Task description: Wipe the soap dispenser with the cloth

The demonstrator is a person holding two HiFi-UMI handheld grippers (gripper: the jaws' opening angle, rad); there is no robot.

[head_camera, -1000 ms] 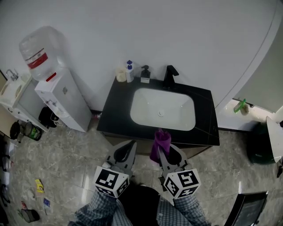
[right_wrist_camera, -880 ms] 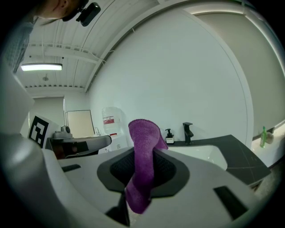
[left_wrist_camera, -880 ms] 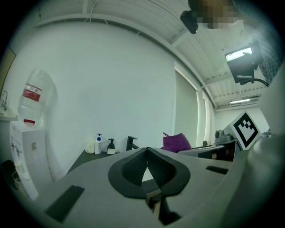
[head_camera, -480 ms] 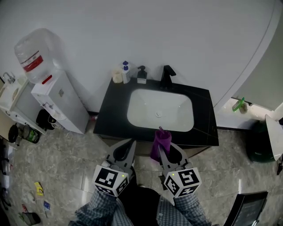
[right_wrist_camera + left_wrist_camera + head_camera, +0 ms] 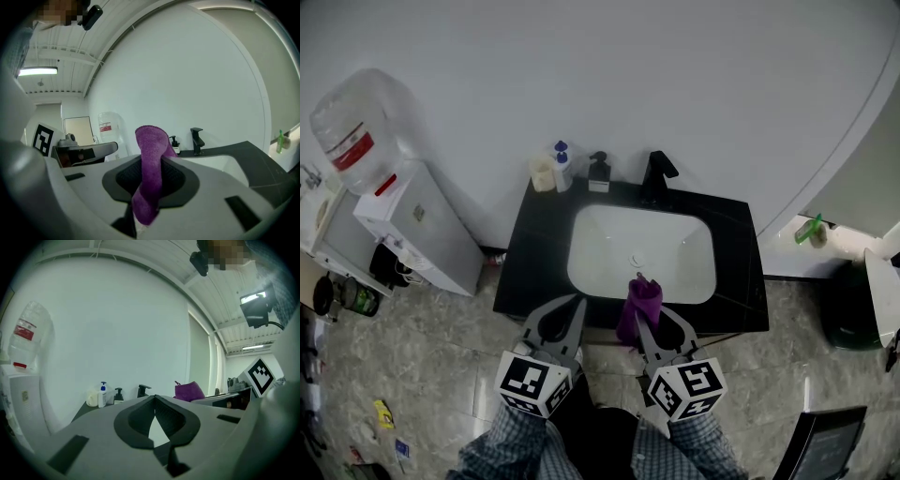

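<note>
The black soap dispenser point(image 5: 599, 172) stands at the back of the black counter point(image 5: 534, 253), left of the black faucet point(image 5: 656, 177). It also shows far off in the left gripper view as the dispenser point(image 5: 118, 394) and in the right gripper view as the dispenser point(image 5: 174, 140). My right gripper point(image 5: 640, 321) is shut on a purple cloth point(image 5: 641, 302), which stands up between its jaws as the cloth point(image 5: 152, 168). My left gripper point(image 5: 577, 304) is shut and empty. Both grippers hang at the counter's front edge, well short of the dispenser.
A white bottle with a blue pump point(image 5: 562, 165) and a cream cup point(image 5: 542, 172) stand left of the dispenser. The white basin point(image 5: 642, 251) fills the counter's middle. A water cooler point(image 5: 408, 230) stands at the left. At the right are a green bottle point(image 5: 809, 228) and a dark bin point(image 5: 851, 317).
The counter and sink have drawn nearer and slid lower in the head view. Both grippers keep their places, the cloth still held.
</note>
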